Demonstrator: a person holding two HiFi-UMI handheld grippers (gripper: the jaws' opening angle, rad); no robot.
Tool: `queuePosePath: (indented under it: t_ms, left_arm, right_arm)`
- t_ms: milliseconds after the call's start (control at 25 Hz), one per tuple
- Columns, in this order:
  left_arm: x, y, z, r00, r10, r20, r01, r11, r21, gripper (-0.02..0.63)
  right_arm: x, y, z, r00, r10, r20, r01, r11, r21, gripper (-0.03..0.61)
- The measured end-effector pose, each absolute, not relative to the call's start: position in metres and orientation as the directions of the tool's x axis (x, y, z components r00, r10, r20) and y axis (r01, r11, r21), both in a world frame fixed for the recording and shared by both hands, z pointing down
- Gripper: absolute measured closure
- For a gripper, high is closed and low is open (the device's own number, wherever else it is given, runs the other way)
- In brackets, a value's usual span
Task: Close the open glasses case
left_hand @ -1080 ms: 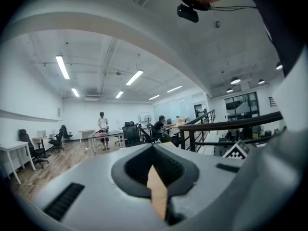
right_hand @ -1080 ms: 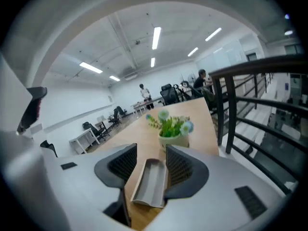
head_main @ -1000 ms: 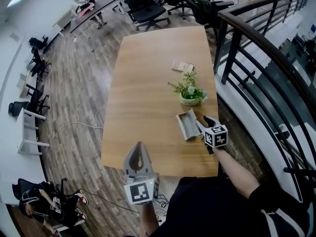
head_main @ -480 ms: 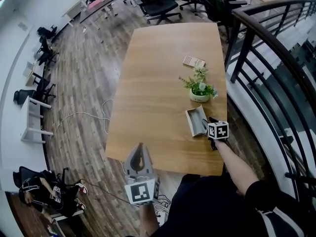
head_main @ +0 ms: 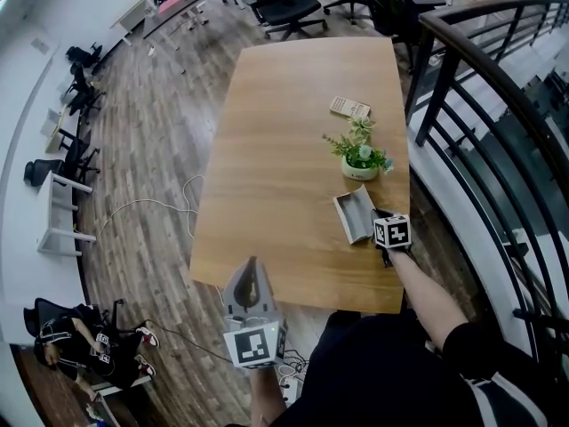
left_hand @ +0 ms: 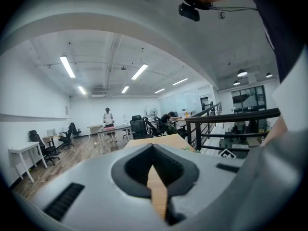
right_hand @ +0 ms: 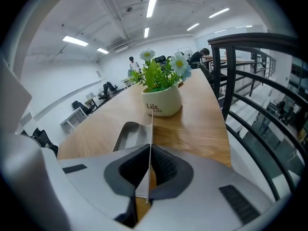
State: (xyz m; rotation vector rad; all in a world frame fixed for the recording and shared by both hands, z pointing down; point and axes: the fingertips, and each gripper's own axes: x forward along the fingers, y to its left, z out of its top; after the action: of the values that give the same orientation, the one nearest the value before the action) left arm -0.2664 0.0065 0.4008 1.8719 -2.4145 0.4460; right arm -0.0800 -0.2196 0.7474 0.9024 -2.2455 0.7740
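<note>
1. Wooden tabletop point(head_main: 284, 149) in an open office, with a black railing point(head_main: 462, 105) along its right side. A potted plant point(head_main: 360, 160) stands near that edge.
2. The glasses case point(head_main: 354, 213) lies open just on our side of the potted plant, close to it but apart. Its grey shell rests on the wood and its lid point(right_hand: 151, 143) stands up on edge.
3. A second ago our right tool point(head_main: 373, 222) hung wide open a little nearer to us than the case. It has since come down, and its jaws have just been closing. They are now almost together, with the lid's thin pale edge pinched between them.
4. Our left tool point(head_main: 252, 263) hangs well to the near side of the potted plant, about at the tabletop's front edge. Its jaws are together and hold nothing.
5. We judge that the grasp is made but the closing itself has not begun, since the shell is still wide open.
6. The next move would be to swing the lid over onto the shell. The thin edge may slip from the pads, or the case may slide toward the potted plant.
</note>
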Motion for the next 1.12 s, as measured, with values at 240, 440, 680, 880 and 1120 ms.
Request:
queuePosePath:
  t_ms: [240,440,680,880,1120]
  left_arm:
    - [-0.263,0.007,0.407,-0.261,-0.940,0.219,-0.954,0.216,-0.208,0.614]
    - [-0.259,0.007,0.414,-0.253,-0.935,0.247,-0.961,0.214,-0.176,0.614]
    - [-0.259,0.005,0.420,-0.248,-0.935,0.255,-0.963,0.211,-0.167,0.614]
    - [-0.259,0.002,0.431,-0.239,-0.931,0.275,-0.963,0.192,-0.187,0.614]
    - [-0.260,0.003,0.434,-0.226,-0.935,0.275,-0.968,0.183,-0.174,0.614]
  right_arm:
    - [-0.086,-0.215,0.735,-0.479,-0.453,0.752,-0.553,0.821,0.143,0.558]
    - [-0.103,-0.196,0.727,-0.391,-0.596,0.701,-0.071,0.779,0.623,0.548]
    - [-0.109,-0.169,0.737,-0.378,-0.616,0.692,0.172,0.687,0.706,0.499]
    - [-0.110,-0.149,0.756,-0.361,-0.502,0.786,0.182,0.788,0.587,0.443]
    - [-0.118,-0.144,0.762,-0.449,-0.305,0.840,-0.131,0.952,0.276,0.483]
